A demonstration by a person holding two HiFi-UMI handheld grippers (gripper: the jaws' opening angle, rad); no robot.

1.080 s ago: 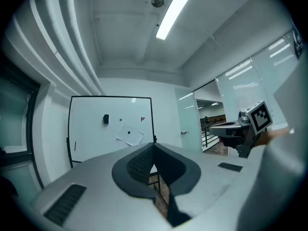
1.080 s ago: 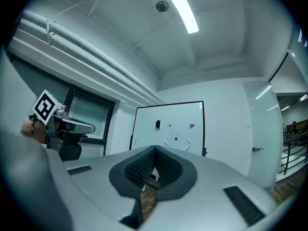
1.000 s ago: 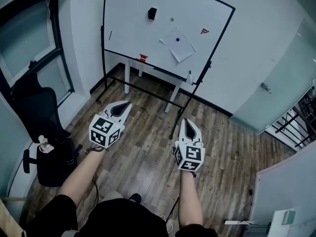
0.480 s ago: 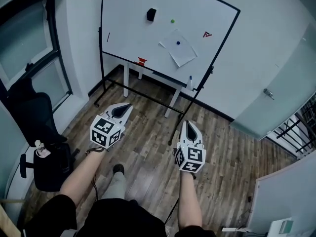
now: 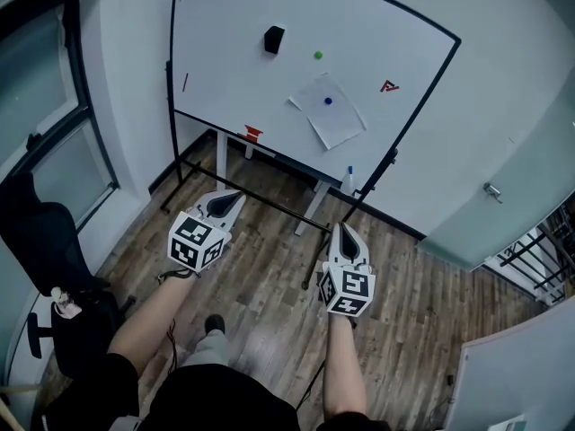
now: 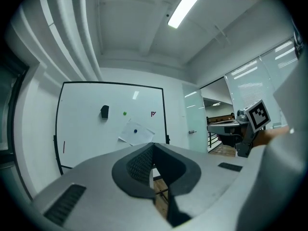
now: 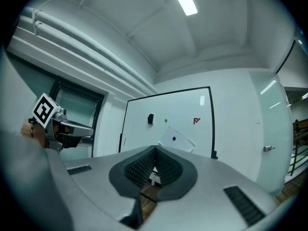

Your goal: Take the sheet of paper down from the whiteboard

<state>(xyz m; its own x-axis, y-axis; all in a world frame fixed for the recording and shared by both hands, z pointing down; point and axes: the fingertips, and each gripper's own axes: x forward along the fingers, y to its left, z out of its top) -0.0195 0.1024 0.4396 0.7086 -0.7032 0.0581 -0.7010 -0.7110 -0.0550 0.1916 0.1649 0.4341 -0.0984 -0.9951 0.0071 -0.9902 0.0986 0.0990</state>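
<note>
Hanging on whiteboard (image 5: 234, 79), paper (image 5: 331, 115) lies well beyond right tool (image 5: 343, 227).

Closed, empty right gripper (image 7: 154, 149) facing whiteboard (image 7: 185, 107), tilted sheet of paper (image 7: 184, 142) under blue magnet (image 7: 174, 138).

- I'm wearing a black short-sleeved top (image 5: 225, 400).
- My left gripper (image 5: 230, 196) and right gripper (image 5: 343, 228) are showing pale shells (image 7: 216, 186), black ribbed pads (image 6: 139, 165), black-and-white marker cubes (image 5: 196, 242).

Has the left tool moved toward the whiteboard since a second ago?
Yes. The left tool has come forward toward the whiteboard: its tip now overlaps the stand's lower crossbar, which lay clearly ahead of it before.
</note>
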